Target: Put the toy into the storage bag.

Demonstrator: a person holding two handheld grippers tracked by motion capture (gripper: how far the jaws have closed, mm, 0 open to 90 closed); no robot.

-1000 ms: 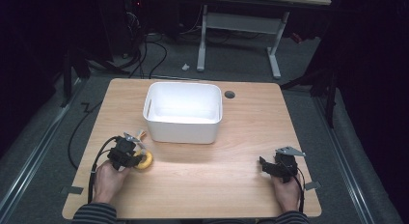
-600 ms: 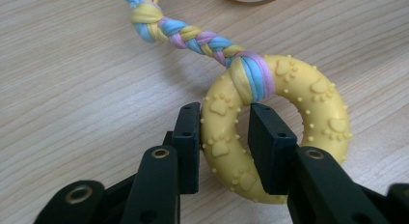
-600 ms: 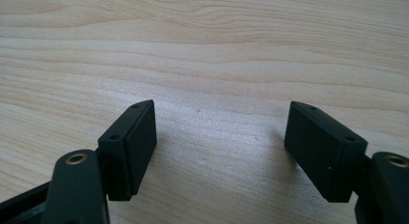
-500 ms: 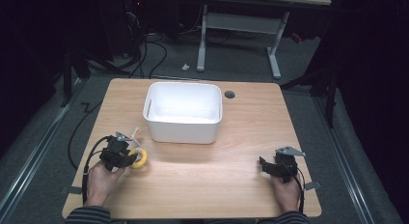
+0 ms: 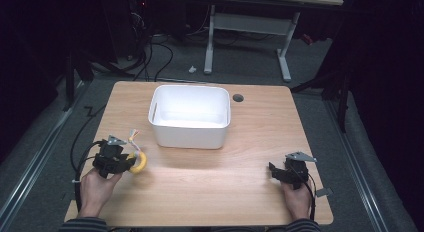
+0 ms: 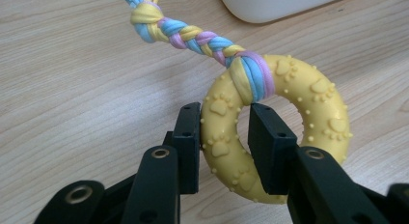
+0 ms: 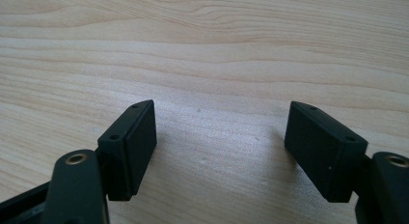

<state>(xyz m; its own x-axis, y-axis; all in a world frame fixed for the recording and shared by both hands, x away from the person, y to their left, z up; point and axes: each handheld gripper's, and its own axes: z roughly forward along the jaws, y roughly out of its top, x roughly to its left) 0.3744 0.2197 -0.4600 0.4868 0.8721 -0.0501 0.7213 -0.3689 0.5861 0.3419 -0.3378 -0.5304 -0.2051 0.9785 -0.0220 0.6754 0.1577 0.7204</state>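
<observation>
A white plastic bin (image 5: 190, 117) sits toward the far side of a light wooden surface (image 5: 250, 177), beside a round cable hole (image 5: 238, 98). Behind, a white-legged desk frame (image 5: 247, 39) stands over cables on grey floor (image 5: 165, 67).

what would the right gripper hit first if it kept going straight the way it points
Probably nothing soon: the open right gripper points across bare light wooden table, toward the left side in the high view; depth is unclear.

Our grippers are black: the left gripper (image 5: 116, 159) and right gripper (image 5: 290, 173) each carry a grey three-cornered plate, trailing black cables, brass-ringed screws beside blocky fingers (image 7: 130, 147). We wear striped sleeves (image 5: 82, 225).
</observation>
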